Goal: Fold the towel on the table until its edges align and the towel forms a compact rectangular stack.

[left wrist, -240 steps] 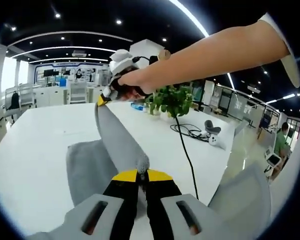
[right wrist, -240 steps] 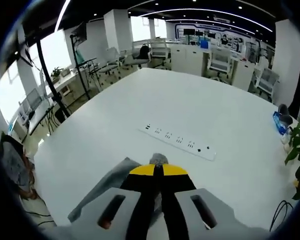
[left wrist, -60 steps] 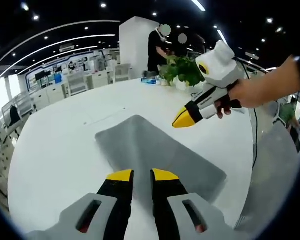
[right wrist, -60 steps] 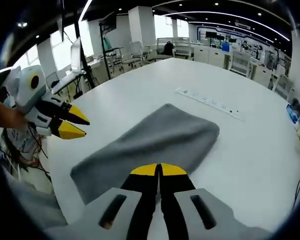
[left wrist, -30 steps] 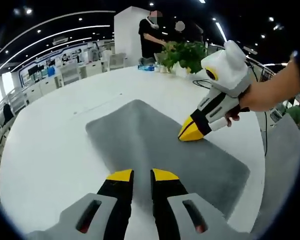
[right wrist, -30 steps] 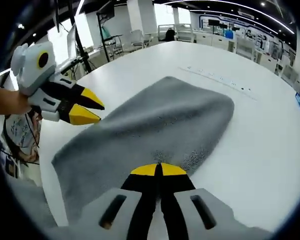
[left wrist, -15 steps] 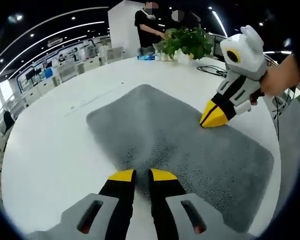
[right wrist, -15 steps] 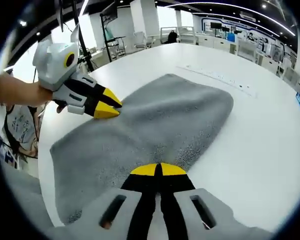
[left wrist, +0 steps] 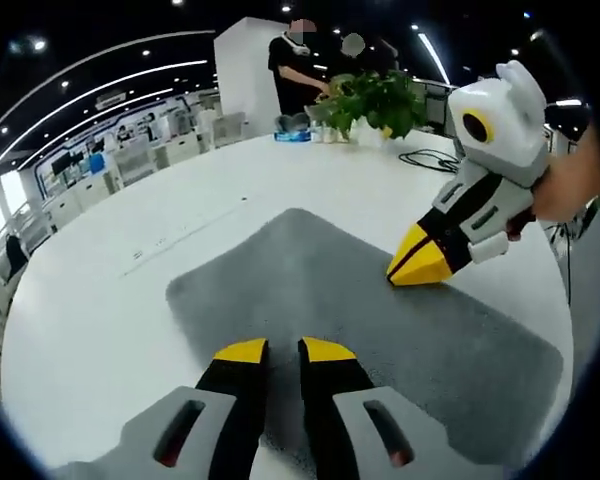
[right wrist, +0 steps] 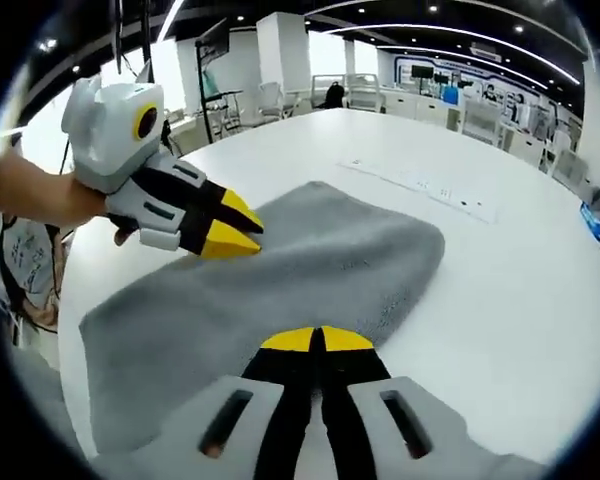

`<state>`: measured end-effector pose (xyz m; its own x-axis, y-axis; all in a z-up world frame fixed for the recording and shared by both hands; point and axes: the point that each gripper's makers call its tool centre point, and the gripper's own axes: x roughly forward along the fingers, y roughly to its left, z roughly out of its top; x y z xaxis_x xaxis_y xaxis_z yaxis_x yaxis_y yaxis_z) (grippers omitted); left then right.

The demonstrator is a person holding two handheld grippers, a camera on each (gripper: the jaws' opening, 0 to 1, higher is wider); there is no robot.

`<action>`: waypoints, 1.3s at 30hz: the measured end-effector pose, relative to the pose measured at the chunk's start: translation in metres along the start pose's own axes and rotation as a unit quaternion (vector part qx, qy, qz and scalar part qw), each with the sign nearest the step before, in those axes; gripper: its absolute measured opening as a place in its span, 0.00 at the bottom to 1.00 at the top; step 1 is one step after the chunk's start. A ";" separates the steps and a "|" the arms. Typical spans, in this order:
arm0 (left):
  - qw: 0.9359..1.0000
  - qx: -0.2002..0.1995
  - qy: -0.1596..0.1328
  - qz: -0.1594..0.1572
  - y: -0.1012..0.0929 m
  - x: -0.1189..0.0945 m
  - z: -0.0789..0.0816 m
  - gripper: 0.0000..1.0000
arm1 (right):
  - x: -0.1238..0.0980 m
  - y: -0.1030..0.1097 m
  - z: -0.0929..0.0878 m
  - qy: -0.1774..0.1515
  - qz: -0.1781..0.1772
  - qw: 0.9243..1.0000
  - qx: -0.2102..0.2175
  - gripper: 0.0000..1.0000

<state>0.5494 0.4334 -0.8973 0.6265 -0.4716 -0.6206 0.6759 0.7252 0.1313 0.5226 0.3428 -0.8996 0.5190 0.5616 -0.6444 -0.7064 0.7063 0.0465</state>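
No readable text anywhere.

Neither view carries a legible word, label, brand, number or sign. The far wall screens in the right gripper view are too small and blurred to make out.

Bare white table (left wrist: 80,330) around grey towel (left wrist: 320,300) on near and left sides. Power strip (right wrist: 420,187) beyond towel's far end, apart from it. Potted plant (left wrist: 372,98) and coiled cable (left wrist: 432,158) at far table edge. Both grippers over towel.
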 end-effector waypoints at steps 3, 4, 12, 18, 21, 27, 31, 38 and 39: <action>1.000 -0.015 0.006 0.007 0.010 0.001 -0.006 0.11 | 0.002 -0.005 -0.012 0.028 -0.011 0.999 -0.025 0.00; 1.000 -0.005 0.012 0.011 0.011 0.000 -0.010 0.10 | 0.000 -0.003 -0.011 0.020 -0.007 0.999 -0.025 0.00; 1.000 0.021 0.012 0.014 0.015 0.003 -0.003 0.09 | -0.001 -0.010 -0.013 0.018 -0.004 1.000 -0.016 0.00; 1.000 0.005 -0.020 -0.001 0.007 0.011 0.021 0.14 | 0.002 -0.026 0.005 -0.009 -0.023 1.000 -0.009 0.00; 1.000 0.003 -0.021 -0.005 0.002 0.014 0.023 0.15 | 0.006 -0.033 0.010 -0.017 -0.024 1.000 0.003 0.00; 1.000 0.002 -0.015 0.003 0.009 0.013 0.017 0.16 | 0.016 -0.033 0.029 -0.043 -0.010 0.999 0.004 0.00; 1.000 0.006 -0.014 0.005 0.013 0.011 0.016 0.17 | 0.024 -0.029 0.038 -0.053 0.001 0.999 0.003 0.00; 1.000 0.008 -0.004 0.009 0.014 0.008 0.007 0.19 | 0.040 -0.020 0.039 -0.047 0.023 0.998 -0.035 0.08; 0.999 0.030 -0.001 0.014 0.018 0.008 0.004 0.17 | 0.042 -0.022 0.037 -0.043 0.019 0.998 -0.040 0.08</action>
<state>0.5685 0.4409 -0.8972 0.6464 -0.4519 -0.6148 0.6798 0.7069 0.1951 0.5779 0.3671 -0.8995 0.5289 0.6243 -0.5750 -0.7606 0.6493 0.0054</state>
